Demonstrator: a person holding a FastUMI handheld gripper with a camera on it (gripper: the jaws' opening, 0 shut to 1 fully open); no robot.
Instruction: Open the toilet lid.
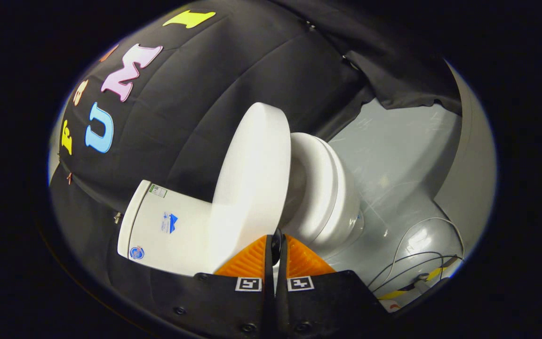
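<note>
White lid (252, 174) stands raised off the seat (320, 188); our gripper (276, 241), jaws together at its edge, should push steadily until it rests against the tank (167, 226).

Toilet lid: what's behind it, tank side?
The toilet lid is raised off the seat; the tank sits behind it. Lid covers the hinge and tank front. Gripper fingers look closed at the lid's edge.

a cloth-walled recording booth with a toilet (252, 188) inside.
</note>
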